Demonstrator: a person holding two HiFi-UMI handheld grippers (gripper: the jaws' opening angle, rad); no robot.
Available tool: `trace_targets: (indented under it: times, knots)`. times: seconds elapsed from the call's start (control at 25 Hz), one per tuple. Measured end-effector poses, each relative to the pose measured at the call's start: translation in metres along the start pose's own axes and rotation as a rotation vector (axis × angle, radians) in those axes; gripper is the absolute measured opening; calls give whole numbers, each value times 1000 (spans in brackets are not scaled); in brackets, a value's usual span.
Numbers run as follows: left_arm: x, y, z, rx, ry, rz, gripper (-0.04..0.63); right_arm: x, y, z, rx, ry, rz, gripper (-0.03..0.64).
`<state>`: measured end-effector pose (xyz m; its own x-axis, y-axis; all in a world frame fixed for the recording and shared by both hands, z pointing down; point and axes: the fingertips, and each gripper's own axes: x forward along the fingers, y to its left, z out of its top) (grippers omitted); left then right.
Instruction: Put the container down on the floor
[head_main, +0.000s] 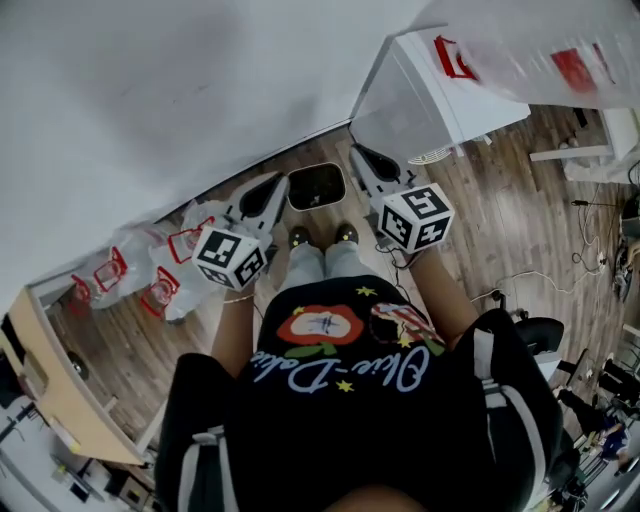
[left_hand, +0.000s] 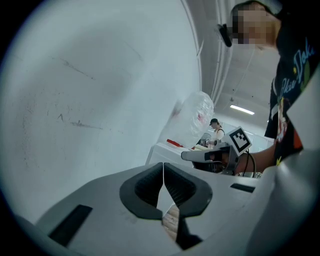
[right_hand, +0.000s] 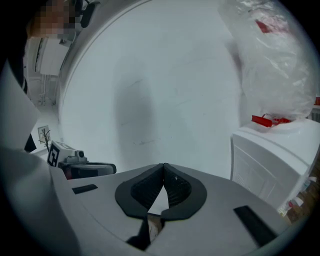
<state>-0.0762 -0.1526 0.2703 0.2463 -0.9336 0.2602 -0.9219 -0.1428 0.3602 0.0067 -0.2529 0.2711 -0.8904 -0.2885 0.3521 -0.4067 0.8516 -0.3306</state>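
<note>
In the head view a dark rectangular container (head_main: 316, 187) with a pale rim stands on the wooden floor just beyond the person's shoes (head_main: 298, 238). My left gripper (head_main: 272, 183) hangs above its left side and my right gripper (head_main: 358, 153) above its right side, both clear of it. Each gripper is shut with nothing between its pads. The left gripper view shows my left gripper (left_hand: 163, 164) with its jaws together against the white wall, and the right gripper (left_hand: 210, 156) beyond. In the right gripper view my right gripper (right_hand: 163, 165) is likewise shut, with the left gripper (right_hand: 82, 167) at the left.
A white wall (head_main: 150, 90) runs close ahead. A white cabinet (head_main: 440, 90) stands at the right with a clear plastic bag (head_main: 560, 50) on top. Plastic bags with red print (head_main: 150, 270) lie on the floor at the left beside a wooden board (head_main: 50, 390). Cables (head_main: 540, 275) trail at the right.
</note>
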Motion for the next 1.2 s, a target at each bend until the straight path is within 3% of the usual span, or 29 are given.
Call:
trace_targets:
  times: [0.24, 0.48, 1.2]
  knots:
    - [-11, -8, 29, 34, -60, 3, 8, -13, 14, 37, -43, -77, 21, -1]
    - [-11, -15, 40, 47, -76, -6, 8, -20, 19, 46, -44, -115, 20, -2]
    - [-8, -20, 43, 36, -73, 1, 8, -26, 7, 39, -15, -86, -8, -2]
